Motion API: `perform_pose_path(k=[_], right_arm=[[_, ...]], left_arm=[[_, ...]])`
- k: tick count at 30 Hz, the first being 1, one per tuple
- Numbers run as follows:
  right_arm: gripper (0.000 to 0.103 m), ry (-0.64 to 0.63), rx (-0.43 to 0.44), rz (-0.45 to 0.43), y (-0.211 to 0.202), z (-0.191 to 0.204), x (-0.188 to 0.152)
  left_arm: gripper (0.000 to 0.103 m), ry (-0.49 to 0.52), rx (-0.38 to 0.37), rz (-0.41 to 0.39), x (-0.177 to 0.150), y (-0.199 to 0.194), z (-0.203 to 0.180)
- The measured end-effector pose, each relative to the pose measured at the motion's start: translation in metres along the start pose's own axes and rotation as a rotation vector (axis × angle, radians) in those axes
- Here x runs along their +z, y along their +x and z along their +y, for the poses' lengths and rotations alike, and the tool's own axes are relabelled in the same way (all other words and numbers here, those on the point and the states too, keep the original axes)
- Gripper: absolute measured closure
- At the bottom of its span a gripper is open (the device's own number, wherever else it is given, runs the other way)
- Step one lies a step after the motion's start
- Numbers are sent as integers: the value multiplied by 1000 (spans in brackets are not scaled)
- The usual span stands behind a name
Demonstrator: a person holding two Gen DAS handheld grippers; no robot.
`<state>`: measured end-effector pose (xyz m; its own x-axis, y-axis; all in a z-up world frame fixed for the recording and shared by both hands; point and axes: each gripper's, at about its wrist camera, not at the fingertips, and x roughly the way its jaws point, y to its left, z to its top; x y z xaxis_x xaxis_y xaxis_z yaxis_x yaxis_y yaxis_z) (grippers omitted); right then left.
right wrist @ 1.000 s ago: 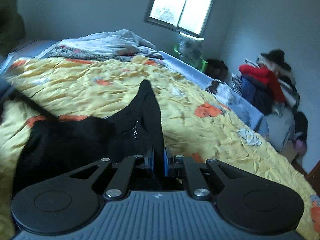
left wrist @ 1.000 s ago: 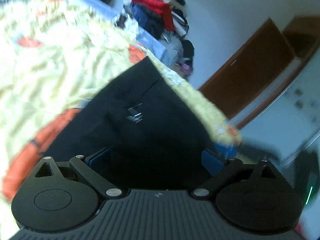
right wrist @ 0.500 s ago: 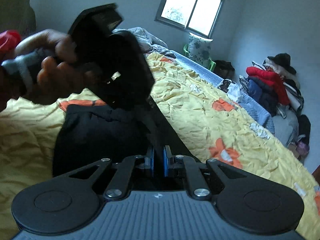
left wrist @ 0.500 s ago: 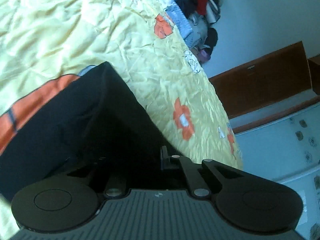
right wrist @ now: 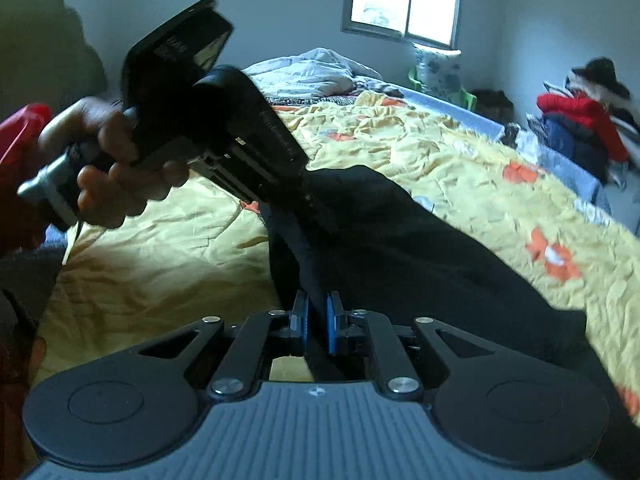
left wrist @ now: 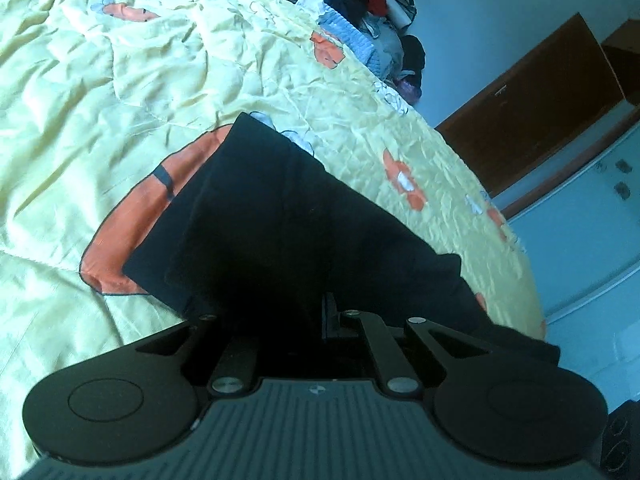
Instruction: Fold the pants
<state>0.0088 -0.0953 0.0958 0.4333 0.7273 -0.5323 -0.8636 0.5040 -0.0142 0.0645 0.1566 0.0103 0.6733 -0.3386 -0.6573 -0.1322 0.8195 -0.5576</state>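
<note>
Pants [left wrist: 304,216] now gripped by left claw [left wrist: 316,320] too, wide open a second ago; right claw [right wrist: 316,320] stays clamped mid-frame; fold can proceed.

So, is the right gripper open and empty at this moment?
No, the right gripper is shut on a fold of the black pants.

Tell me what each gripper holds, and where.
Both hold the black pants: right gripper pinches a fabric edge; left gripper is shut in the cloth, exact spot hidden.
</note>
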Motion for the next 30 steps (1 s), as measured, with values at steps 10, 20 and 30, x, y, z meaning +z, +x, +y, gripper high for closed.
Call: perform_pose_path(k=[10, 20, 30], right_arm=[[91, 130, 18, 17, -10, -8, -13], [92, 430, -222, 18, -74, -54, -78], [85, 702, -515, -170, -174, -93, -131]], left_arm=[[57, 215, 230, -144, -13, -10, -15], [53, 301, 479, -382, -16, -32, -37], [19, 608, 252, -285, -49, 6, -125]])
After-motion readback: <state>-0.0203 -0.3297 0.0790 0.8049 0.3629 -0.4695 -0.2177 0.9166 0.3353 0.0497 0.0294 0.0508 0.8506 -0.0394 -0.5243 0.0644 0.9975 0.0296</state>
